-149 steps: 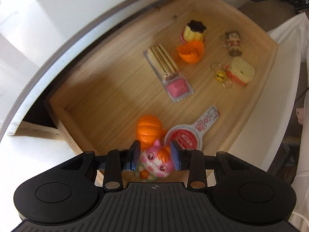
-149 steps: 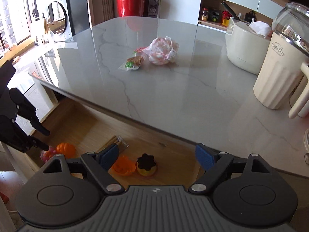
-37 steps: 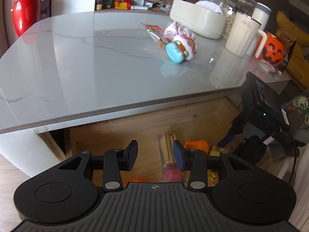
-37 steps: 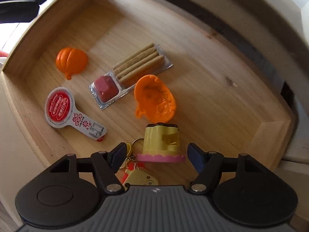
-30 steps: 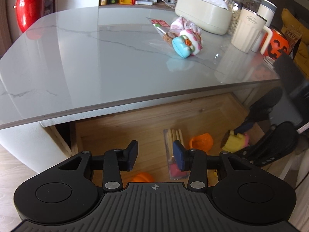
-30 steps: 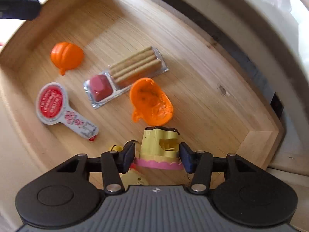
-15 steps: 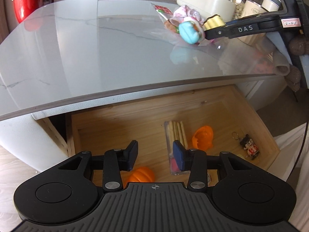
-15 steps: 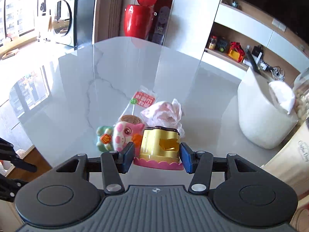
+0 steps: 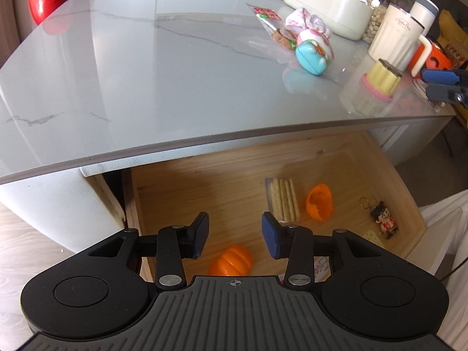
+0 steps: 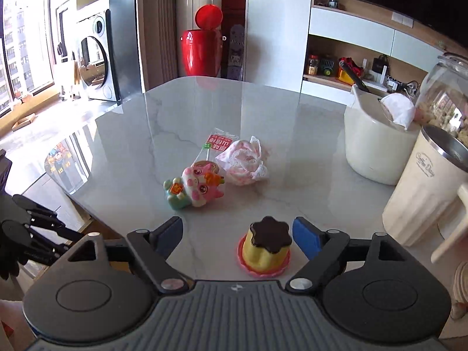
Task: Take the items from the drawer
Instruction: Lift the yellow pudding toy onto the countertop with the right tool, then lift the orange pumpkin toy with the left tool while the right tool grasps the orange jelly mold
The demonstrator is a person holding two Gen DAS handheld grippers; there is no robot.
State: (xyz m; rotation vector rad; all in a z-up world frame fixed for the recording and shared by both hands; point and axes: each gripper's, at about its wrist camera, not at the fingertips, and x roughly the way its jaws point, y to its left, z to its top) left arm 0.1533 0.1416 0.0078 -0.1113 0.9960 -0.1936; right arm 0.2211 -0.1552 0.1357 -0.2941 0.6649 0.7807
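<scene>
Marble counter (image 10: 204,111) over open drawer (image 9: 403,204). Pudding toy (image 10: 264,247) stands upright on counter, between right gripper (image 10: 237,234) jaws, just opened and clear. Withdraw straight back, avoiding tipping. Left gripper (image 9: 235,234) apart, empty, above drawer's pumpkin (image 9: 231,263).

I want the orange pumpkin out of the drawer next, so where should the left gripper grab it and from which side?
Probably across its round ribbed body, coming straight down from above. The orange pumpkin lies loose on the drawer floor just below the open left gripper, clear of other items; the counter edge overhangs only farther back.
</scene>
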